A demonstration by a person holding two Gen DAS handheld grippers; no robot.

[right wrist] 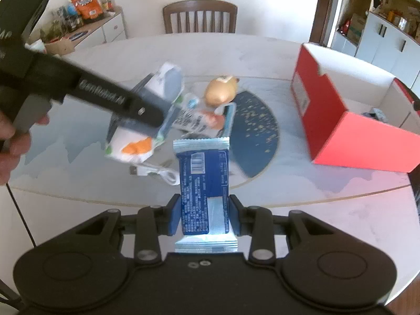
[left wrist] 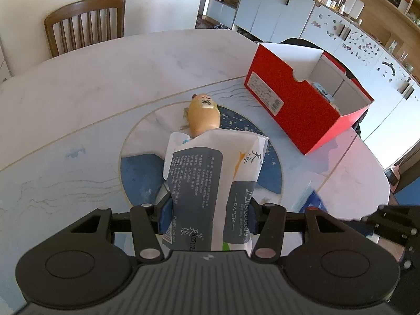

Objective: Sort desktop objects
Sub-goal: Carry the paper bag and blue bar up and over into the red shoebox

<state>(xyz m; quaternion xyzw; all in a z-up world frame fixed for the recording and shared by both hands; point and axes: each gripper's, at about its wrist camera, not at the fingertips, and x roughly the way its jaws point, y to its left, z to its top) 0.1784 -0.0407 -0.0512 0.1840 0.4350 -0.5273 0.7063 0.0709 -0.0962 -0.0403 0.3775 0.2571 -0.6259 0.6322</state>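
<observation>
Desktop clutter is half gathered: the soft white-and-grey plastic pack of paper tissues (left wrist: 210,183) sits clamped between the blue pads of the left gripper (left wrist: 208,216), its free end reaching well forward of the jaws and over the tan, egg-shaped figurine (left wrist: 204,115) that lies on the pale marble-patterned round table (left wrist: 78,99). The right gripper (right wrist: 205,218) has its jaws closed on the flat blue foil snack packet (right wrist: 204,183), which stands straight out ahead of the fingertips. Ahead and to the right of both sets of jaws lies the open red cardboard shoebox (left wrist: 296,105), white inside — judged to be where the sorted things go. A white coiled USB cable (right wrist: 160,174) rests on the table just left of the right jaws, below the tissue pack.

To do this well, carry each item clear over the box's near wall before letting go — the tissue pack droops, so lift it high and keep the two grippers from crossing.
</observation>
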